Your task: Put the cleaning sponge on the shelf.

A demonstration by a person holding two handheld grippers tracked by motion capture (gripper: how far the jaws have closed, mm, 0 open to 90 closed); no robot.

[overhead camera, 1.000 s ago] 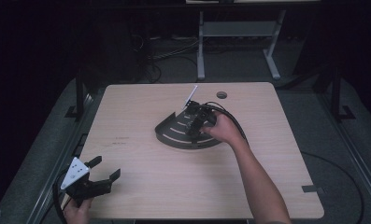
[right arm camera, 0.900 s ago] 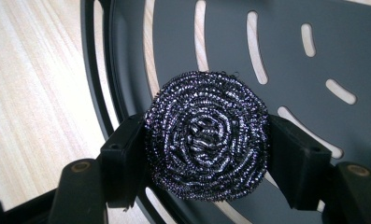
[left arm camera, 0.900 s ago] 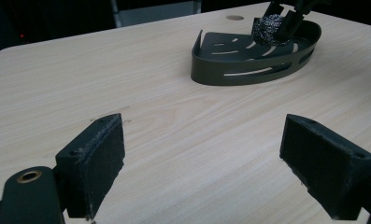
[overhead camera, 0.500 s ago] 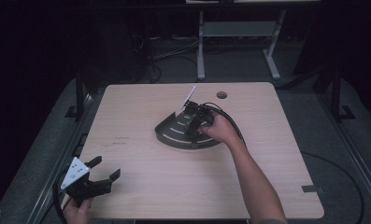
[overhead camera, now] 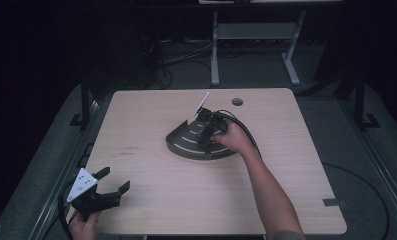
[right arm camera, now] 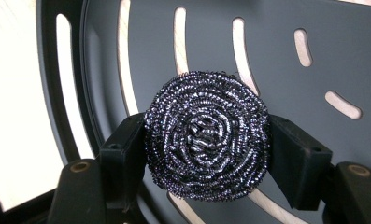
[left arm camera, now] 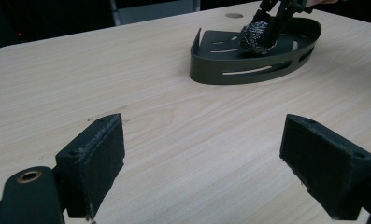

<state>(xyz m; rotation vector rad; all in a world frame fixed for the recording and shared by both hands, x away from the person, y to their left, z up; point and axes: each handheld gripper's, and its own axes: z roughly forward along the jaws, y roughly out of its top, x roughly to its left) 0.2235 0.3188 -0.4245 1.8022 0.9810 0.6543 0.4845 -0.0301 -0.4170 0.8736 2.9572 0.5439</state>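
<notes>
A coiled steel-wire scourer point(right arm camera: 206, 135), round and glinting, sits pinched between the black padded jaws of the right gripper point(right arm camera: 206, 140), which press on both its sides, closed nearly as far as they go. It hangs just over the floor of a dark, fan-shaped slotted tray point(overhead camera: 186, 145), whose low curved wall faces the person and whose straight sides meet near the far edge of the pale wood-grain table point(overhead camera: 151, 210). The left gripper point(overhead camera: 113, 182) rests at the near left corner, well apart from the tray, its jaws spread wide around nothing. Bare tabletop lies between the two.
</notes>
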